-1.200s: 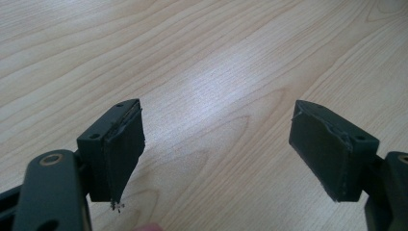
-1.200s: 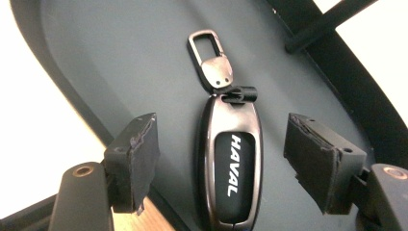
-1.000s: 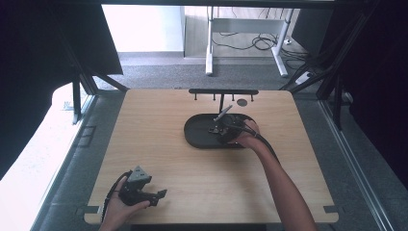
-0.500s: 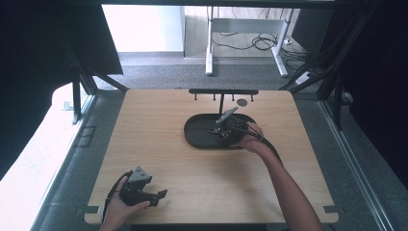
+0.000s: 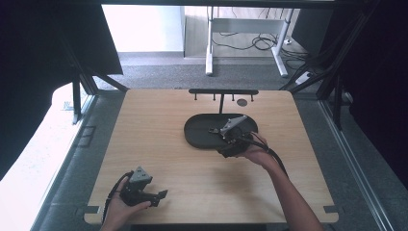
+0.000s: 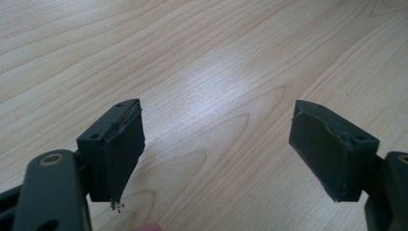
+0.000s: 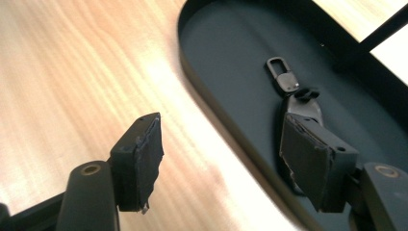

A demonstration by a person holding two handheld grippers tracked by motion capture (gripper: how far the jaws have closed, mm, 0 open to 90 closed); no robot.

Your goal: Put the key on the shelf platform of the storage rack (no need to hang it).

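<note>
A black oval tray [image 5: 197, 137] [image 7: 231, 57] lies mid-table. In it rests a dark key fob with a small metal clip [image 7: 288, 83]. My right gripper [image 5: 217, 131] [image 7: 226, 149] hovers over the tray's near rim, one jaw above the wood and one above the tray. It is open; its jaws have just been closing, with nothing between them. The fob lies just beyond the right jaw, apart from it. My left gripper [image 5: 161, 194] [image 6: 216, 144] rests at the table's near left corner, open over bare wood.
A black T-shaped rack with several small hooks [image 5: 223, 91] rises from the tray's far side. A small dark disc [image 5: 242, 102] lies on the wooden table [image 5: 154, 125] beside it. Dark frame posts flank the table.
The right hand has drawn back a little toward the tray's near rim, and its gripper has lifted slightly. The left hand and gripper have stayed put.
</note>
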